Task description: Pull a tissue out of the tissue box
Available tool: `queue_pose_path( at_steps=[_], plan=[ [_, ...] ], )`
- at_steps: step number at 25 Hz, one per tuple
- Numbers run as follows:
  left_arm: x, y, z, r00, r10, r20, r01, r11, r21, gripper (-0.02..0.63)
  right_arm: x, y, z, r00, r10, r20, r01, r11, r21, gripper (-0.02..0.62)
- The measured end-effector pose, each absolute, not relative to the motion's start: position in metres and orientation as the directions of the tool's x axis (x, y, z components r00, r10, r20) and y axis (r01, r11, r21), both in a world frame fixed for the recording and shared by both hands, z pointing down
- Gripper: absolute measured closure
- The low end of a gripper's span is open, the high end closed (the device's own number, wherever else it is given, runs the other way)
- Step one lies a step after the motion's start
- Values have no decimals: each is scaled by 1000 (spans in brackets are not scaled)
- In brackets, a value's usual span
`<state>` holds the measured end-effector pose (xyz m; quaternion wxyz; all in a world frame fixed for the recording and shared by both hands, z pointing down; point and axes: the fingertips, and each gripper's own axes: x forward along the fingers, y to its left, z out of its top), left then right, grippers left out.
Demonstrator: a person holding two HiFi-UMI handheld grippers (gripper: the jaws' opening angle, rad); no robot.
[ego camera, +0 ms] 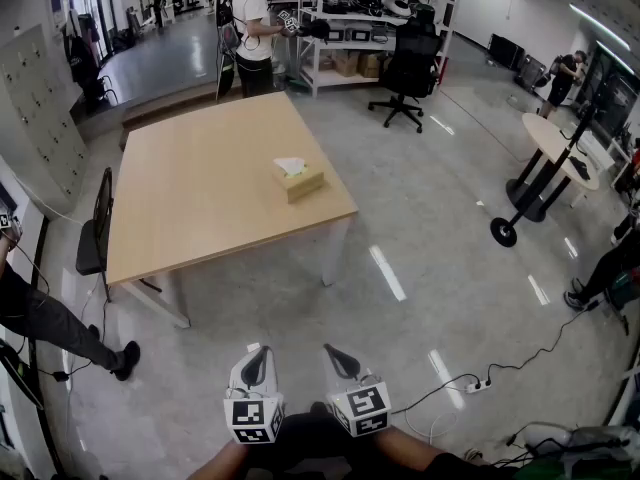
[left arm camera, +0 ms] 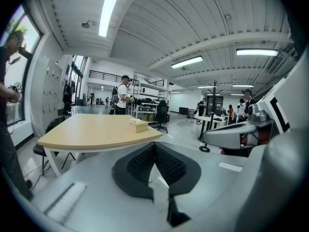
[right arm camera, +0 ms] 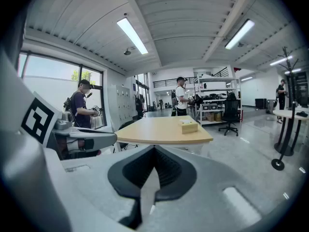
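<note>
1. While I stand well back from the light wooden square desk (ego camera: 200,198), the tan cardboard tissue box (ego camera: 301,182) sits near its right edge, with a white tissue (ego camera: 290,165) poking up from its top.
2. My left gripper (ego camera: 257,352) and right gripper (ego camera: 338,352) hang over the grey floor (ego camera: 450,268), both sets of fingers (left arm camera: 140,166) pressed together on nothing.

A square pale-wood counter (ego camera: 190,198) on white legs stands on the glossy grey floor (ego camera: 430,228), a black chair (ego camera: 92,248) at its left edge. Beyond it a person (ego camera: 250,13) in a white shirt stands by a white metal shelving rack (ego camera: 345,18), near a black swivel office chair (ego camera: 408,68)
</note>
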<state>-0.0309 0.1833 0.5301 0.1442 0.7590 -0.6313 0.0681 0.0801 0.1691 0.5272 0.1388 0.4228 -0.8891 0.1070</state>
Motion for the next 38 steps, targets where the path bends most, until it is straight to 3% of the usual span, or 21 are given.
queue_pose_path(
  at_steps=[20,29,38],
  plan=[
    [-1,172,537,245,-918,311,-969,-218,120,588,101,160,533,-600,-722,345,-792,596,-129,604],
    [-16,173,540,239,-919,314,-970,-211,121,588,86,161,537,-610,-709,354,-784,606,-138,604],
    [-29,139,540,324,-897,302,-945,-295,138,588,69,137,534,-553,-755,353,-828,547,-126,604]
  ],
)
